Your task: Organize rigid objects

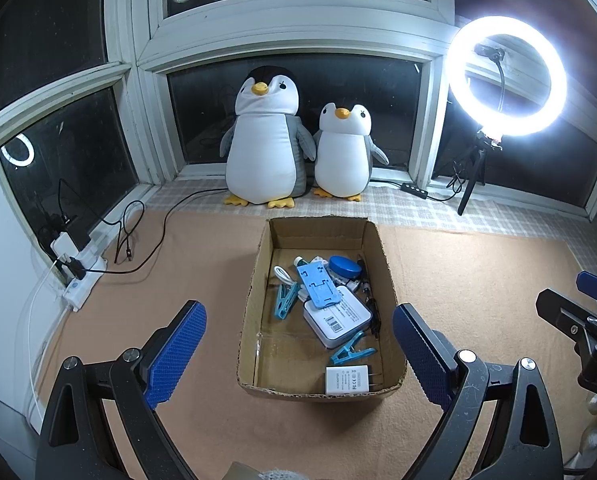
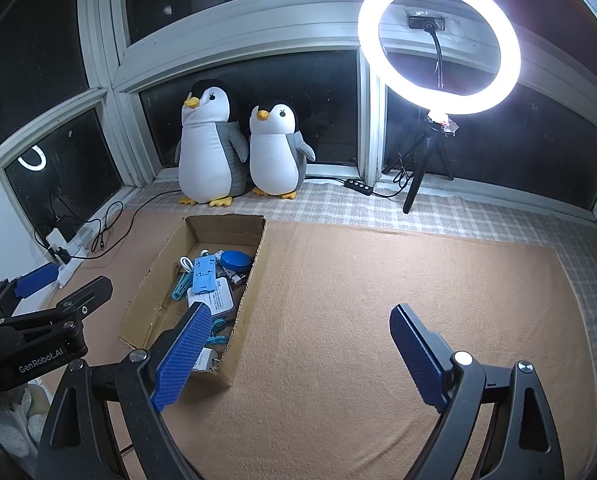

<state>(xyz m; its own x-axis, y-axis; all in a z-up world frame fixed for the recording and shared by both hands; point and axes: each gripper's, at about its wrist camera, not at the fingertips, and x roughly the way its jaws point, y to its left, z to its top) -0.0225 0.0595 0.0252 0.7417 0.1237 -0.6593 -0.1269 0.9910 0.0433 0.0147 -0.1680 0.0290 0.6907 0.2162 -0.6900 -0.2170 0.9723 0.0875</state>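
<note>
In the right wrist view, the near end of the cardboard box (image 2: 234, 276) is hidden by the right gripper's left finger (image 2: 182, 356), and the white charger (image 2: 205, 360) is mostly covered. The left gripper (image 2: 42, 292) is cut off by the left edge. Print on the white power bank (image 1: 338, 316) cannot be read. Small items under the blue oval case (image 1: 344, 266) cannot be identified.
</note>
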